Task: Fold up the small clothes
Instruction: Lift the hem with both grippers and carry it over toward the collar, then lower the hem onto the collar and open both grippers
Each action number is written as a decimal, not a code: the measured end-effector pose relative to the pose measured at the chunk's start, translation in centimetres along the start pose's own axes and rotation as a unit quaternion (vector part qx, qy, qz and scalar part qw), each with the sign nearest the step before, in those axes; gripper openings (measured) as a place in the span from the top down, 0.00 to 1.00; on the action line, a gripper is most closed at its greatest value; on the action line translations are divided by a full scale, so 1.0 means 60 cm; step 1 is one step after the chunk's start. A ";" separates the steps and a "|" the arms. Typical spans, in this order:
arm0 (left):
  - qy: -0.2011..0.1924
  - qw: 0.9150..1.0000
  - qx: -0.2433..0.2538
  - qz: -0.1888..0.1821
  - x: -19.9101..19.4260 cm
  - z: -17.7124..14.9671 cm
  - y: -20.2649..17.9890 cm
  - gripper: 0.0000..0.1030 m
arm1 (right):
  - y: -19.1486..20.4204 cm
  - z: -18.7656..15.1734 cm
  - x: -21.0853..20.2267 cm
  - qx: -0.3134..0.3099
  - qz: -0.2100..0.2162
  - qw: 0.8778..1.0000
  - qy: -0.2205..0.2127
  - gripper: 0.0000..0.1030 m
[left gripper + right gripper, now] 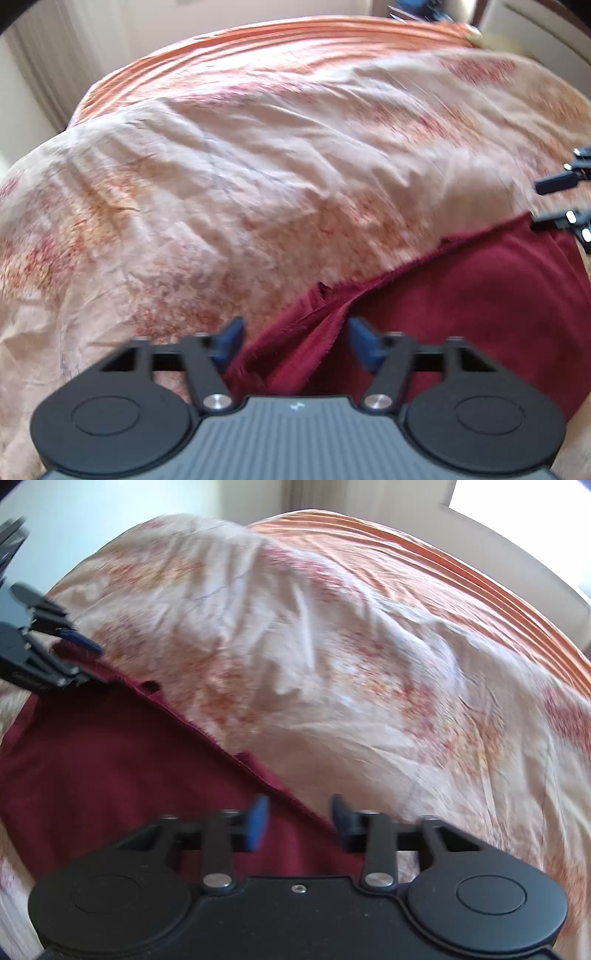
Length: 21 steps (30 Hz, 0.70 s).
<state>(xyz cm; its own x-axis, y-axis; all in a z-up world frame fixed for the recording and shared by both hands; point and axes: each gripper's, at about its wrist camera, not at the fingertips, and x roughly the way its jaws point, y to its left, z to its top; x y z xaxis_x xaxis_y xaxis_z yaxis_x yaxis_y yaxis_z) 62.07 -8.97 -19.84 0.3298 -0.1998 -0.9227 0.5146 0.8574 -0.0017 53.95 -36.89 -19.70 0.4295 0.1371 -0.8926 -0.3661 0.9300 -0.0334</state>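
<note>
A dark red garment (461,295) lies spread on the bed, with its frayed upper edge running slantwise across both views. My left gripper (295,332) hangs over the garment's left end, a raised fold of the cloth lying between its blue pads (231,334), which stand apart and do not press on it. My right gripper (300,812) is over the garment (110,757) at its right end, open, with the hem passing between its fingers. Each gripper shows in the other's view: the right gripper (565,199) at the edge, the left gripper (48,646) at the far corner.
The bed is covered with a wrinkled beige spread (258,184) patterned in red and orange. Beyond it lies a pleated orange sheet (277,48). Pale walls and a curtain (44,74) stand behind the bed, and a bright window (524,502) lights the right side.
</note>
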 end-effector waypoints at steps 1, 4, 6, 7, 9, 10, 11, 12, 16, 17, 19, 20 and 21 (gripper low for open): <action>-0.007 1.000 -0.011 0.000 -0.003 -0.003 0.006 0.18 | -0.008 -0.005 -0.002 0.015 -0.003 1.000 -0.006 0.32; -0.022 0.999 -0.047 0.010 -0.014 -0.016 0.024 0.11 | -0.032 -0.029 -0.016 0.057 -0.006 0.998 -0.018 0.22; -0.024 0.997 -0.071 0.017 -0.017 -0.032 0.039 0.11 | -0.044 -0.051 -0.023 0.085 -0.013 0.996 -0.017 0.22; -0.025 0.996 -0.081 0.024 -0.018 -0.041 0.046 0.11 | -0.047 -0.063 -0.025 0.097 -0.015 0.995 -0.015 0.22; -0.025 0.994 -0.100 0.046 -0.015 -0.058 0.060 0.12 | -0.052 -0.086 -0.022 0.120 -0.019 0.993 -0.008 0.23; -0.022 0.992 -0.111 0.052 -0.012 -0.065 0.068 0.17 | -0.052 -0.096 -0.020 0.130 -0.019 0.991 -0.004 0.27; -0.019 0.991 -0.124 0.055 -0.008 -0.071 0.076 0.20 | -0.052 -0.105 -0.016 0.139 -0.018 0.990 -0.001 0.29; -0.014 0.989 -0.138 0.056 -0.006 -0.077 0.085 0.25 | -0.052 -0.112 -0.012 0.149 -0.018 0.989 0.003 0.35; -0.012 0.981 -0.189 0.051 0.008 -0.084 0.113 0.39 | -0.055 -0.123 0.004 0.196 -0.022 0.980 0.001 0.42; -0.014 0.979 -0.198 0.046 0.012 -0.081 0.117 0.39 | -0.057 -0.124 0.008 0.209 -0.021 0.978 0.001 0.44; -0.017 0.978 -0.205 0.043 0.019 -0.076 0.119 0.43 | -0.061 -0.123 0.017 0.228 -0.015 0.973 0.002 0.50; -0.015 0.978 -0.203 0.045 0.025 -0.072 0.118 0.46 | -0.063 -0.122 0.022 0.234 -0.014 0.972 0.002 0.53; -0.011 0.978 -0.201 0.050 0.031 -0.067 0.114 0.52 | -0.064 -0.121 0.027 0.237 -0.016 0.971 0.003 0.65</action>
<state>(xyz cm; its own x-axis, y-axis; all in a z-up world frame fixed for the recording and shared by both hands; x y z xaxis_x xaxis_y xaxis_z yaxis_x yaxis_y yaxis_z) 63.02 -1.57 -23.09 0.3813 -0.1109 -0.9178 0.1271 0.9896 -0.0668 50.06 -42.72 -24.25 0.4286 0.1058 -0.8973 0.0691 0.9864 0.1493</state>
